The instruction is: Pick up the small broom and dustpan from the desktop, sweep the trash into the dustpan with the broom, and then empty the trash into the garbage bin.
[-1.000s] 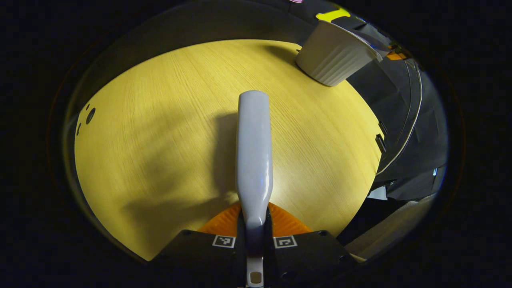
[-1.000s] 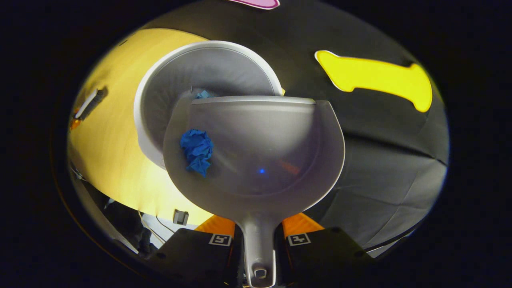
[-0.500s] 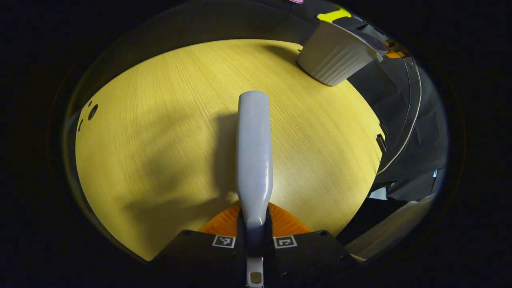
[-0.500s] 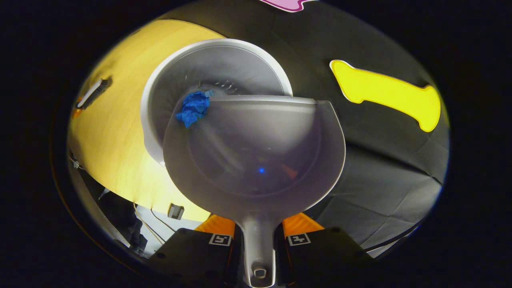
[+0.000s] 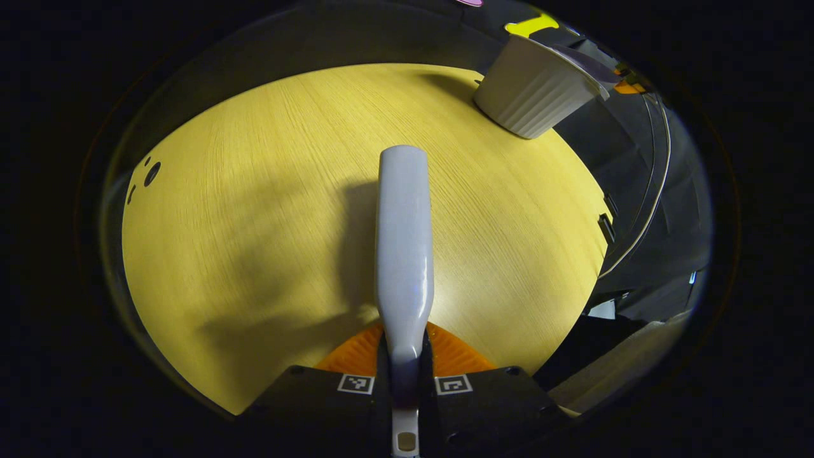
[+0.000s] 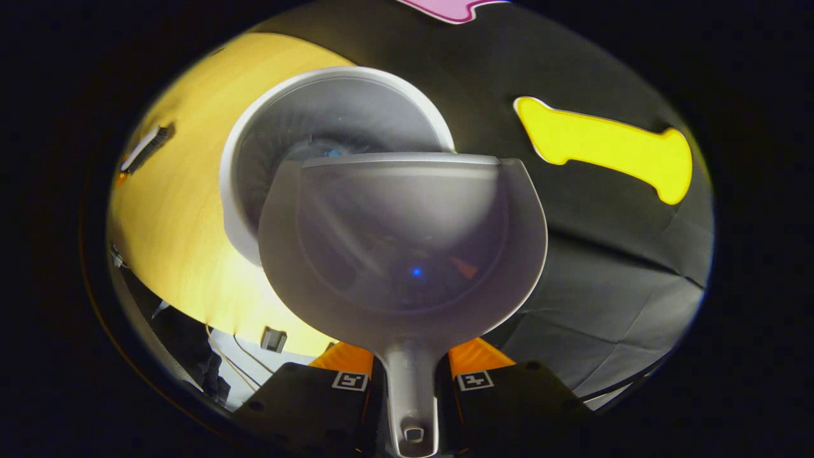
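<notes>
Dustpan [image 6: 407, 242], a smooth grey rounded scoop, held by its handle between the closed fingers of the right gripper [image 6: 412, 381]; its straight front lip overhangs the garbage bin [image 6: 273, 127] at 11 o'clock, a round white tub whose ribbed interior holds a scrap of blue trash [image 6: 332, 152]. Broom [image 5: 404, 254], a glossy pale-grey handle, clamped by the left gripper [image 5: 404, 375] above the wood-grain desktop [image 5: 254, 210]. In the left gripper view the ribbed white bin [image 5: 534, 95] stands at 1 o'clock.
</notes>
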The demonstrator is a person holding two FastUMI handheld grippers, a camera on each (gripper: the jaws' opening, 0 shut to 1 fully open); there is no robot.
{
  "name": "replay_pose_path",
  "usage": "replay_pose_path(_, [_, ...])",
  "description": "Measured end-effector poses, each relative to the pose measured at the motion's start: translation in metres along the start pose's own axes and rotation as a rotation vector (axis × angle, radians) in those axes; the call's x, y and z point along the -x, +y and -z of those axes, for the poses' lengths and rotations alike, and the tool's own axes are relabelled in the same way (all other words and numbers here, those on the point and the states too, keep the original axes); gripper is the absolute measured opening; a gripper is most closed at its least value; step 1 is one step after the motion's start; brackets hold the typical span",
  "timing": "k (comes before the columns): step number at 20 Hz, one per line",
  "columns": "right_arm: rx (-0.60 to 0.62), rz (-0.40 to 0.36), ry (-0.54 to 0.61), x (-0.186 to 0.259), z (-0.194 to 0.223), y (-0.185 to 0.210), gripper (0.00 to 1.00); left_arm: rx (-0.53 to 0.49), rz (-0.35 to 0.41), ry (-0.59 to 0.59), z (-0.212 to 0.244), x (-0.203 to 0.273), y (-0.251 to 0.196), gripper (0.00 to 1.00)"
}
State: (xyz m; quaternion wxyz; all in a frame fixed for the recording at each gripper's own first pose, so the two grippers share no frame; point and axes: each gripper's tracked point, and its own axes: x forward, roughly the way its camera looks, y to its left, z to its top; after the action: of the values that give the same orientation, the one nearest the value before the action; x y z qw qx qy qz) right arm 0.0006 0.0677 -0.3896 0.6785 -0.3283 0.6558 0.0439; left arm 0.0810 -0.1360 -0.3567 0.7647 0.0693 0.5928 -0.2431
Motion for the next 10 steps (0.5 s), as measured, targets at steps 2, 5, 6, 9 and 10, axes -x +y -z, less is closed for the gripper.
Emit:
replay_pose_path(2, [-0.099,-0.002,-0.061,0.004,0.003,-0.001,0.36,0.002,-0.012,-0.001,0.000,0.000,0.001,0.20])
replay_pose_path(5, [-0.244,-0.009,-0.158,0.007,0.007,-0.002,0.36,0.002,-0.027,-0.014,-0.002,0.001,0.000,0.20])
replay_pose_path(6, [-0.281,-0.021,-0.192,0.016,0.010,-0.001,0.36,-0.001,-0.032,-0.013,-0.001,0.001,0.000,0.20])
replay_pose_path(9, [-0.358,-0.076,-0.302,0.037,0.013,0.009,0.36,-0.012,-0.045,-0.007,-0.003,0.002,0.001,0.20])
replay_pose_path(10, [-0.372,-0.103,-0.334,0.047,0.014,0.018,0.36,-0.016,-0.052,-0.008,-0.004,0.002,0.001,0.20])
